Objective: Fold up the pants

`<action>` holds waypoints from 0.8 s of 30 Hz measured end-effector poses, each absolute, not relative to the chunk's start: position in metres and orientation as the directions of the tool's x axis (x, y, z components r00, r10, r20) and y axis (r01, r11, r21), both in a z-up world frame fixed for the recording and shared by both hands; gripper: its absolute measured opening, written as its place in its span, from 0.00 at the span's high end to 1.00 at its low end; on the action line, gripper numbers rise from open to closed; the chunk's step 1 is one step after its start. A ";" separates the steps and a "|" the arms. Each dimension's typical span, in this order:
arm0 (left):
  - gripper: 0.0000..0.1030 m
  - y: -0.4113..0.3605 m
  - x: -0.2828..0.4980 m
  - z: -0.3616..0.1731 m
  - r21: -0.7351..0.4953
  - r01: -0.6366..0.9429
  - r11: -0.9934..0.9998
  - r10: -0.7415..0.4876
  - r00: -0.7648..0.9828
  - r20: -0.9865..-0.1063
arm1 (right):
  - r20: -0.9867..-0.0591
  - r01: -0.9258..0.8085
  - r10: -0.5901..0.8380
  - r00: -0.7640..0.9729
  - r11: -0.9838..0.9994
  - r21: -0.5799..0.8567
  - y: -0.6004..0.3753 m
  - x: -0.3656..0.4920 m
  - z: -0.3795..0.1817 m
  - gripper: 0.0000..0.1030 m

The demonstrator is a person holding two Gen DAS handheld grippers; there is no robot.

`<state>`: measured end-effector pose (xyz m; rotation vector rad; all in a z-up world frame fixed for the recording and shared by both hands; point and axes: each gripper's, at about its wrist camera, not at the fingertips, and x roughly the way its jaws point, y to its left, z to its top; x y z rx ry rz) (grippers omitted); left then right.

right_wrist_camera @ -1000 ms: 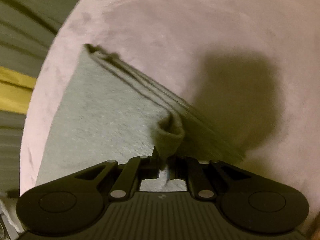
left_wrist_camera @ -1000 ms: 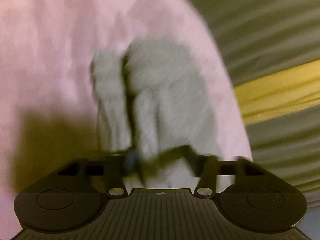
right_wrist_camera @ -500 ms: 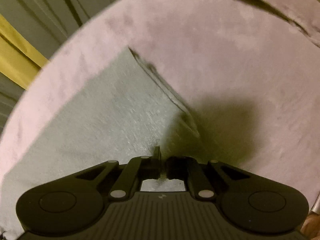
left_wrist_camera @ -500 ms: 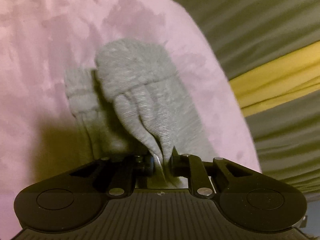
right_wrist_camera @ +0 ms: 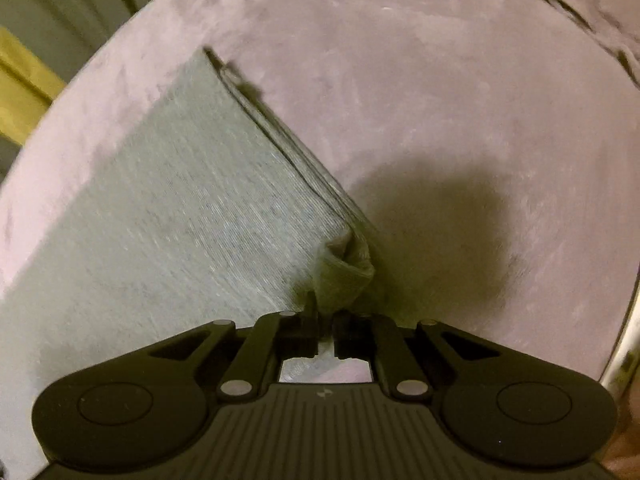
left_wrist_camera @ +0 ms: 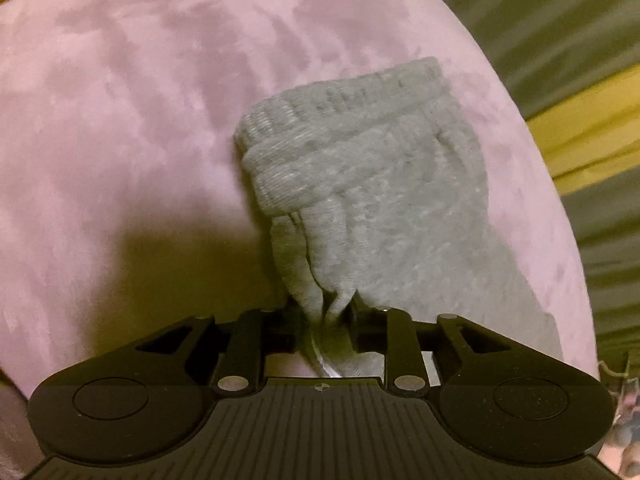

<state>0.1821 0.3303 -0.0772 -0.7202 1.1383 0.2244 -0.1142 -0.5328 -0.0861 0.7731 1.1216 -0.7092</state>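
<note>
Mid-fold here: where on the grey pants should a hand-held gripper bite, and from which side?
Probably at the stacked edge of the grey pants, coming from above. In the right wrist view the layers line up along that edge, so one bite there takes them all. The right hand-held gripper already pinches a raised corner of it; the left hand-held gripper has gathered fabric below the ribbed cuff.

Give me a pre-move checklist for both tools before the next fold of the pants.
1. Left tool gripping: ok. A bunched ridge of the grey pants sits pinched between its fingers; the jaws have just opened a little.
2. Right tool gripping: ok. Shut on a raised corner of the pants.
3. Layers aligned: ok on the right, where the edges stack evenly.
4. Cuffs flat: not ok. They are bunched and wrinkled.
5. Pants fully on the pink cover: cannot tell, the fabric runs out of view.
</note>
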 end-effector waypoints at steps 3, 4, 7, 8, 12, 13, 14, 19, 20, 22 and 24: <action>0.48 0.327 0.174 -0.048 -0.346 -0.526 0.777 -0.086 0.455 -0.886 | -0.964 0.832 -0.137 0.228 0.542 0.119 -0.536 -0.114 -0.078 0.71; 0.48 0.326 0.165 -0.038 -0.320 -0.531 0.785 -0.039 0.474 -0.880 | -0.963 0.837 -0.190 0.192 0.545 0.059 -0.535 -0.115 -0.072 0.66; 0.32 0.300 0.153 -0.001 -0.272 -0.457 0.847 0.045 0.571 -0.820 | -0.891 0.795 -0.426 0.154 0.589 -0.144 -0.515 -0.110 -0.033 0.57; 0.20 0.287 0.152 0.008 -0.279 -0.411 0.868 0.030 0.604 -0.797 | -0.858 0.770 -0.467 0.214 0.622 -0.146 -0.504 -0.104 -0.018 0.45; 0.14 0.213 0.173 0.001 -0.368 -0.135 0.920 -0.230 0.575 -0.785 | -0.777 0.616 -0.360 0.517 0.786 0.046 -0.452 -0.063 0.018 0.28; 0.14 0.194 0.178 -0.009 -0.370 -0.080 0.926 -0.271 0.542 -0.796 | -0.765 0.552 -0.287 0.576 0.827 0.104 -0.436 -0.048 0.020 0.28; 0.16 0.174 0.183 -0.023 -0.359 -0.035 0.933 -0.295 0.499 -0.815 | -0.756 0.472 -0.186 0.628 0.863 0.180 -0.415 -0.024 0.018 0.28; 0.43 0.123 0.175 -0.092 -0.228 0.127 0.965 -0.256 0.289 -0.922 | -0.780 0.199 0.248 0.575 0.882 0.428 -0.300 0.086 -0.025 0.28; 0.44 0.123 0.166 -0.091 -0.208 0.167 0.964 -0.252 0.309 -0.917 | -0.788 0.151 0.307 0.534 0.882 0.446 -0.275 0.101 -0.034 0.29; 0.47 0.129 0.152 -0.090 -0.191 0.194 0.962 -0.240 0.275 -0.931 | -0.807 0.056 0.394 0.440 0.885 0.463 -0.226 0.127 -0.052 0.29; 0.51 0.138 0.145 -0.090 -0.203 0.212 0.956 -0.255 0.257 -0.932 | -0.842 -0.025 0.416 0.345 0.900 0.434 -0.187 0.153 -0.064 0.32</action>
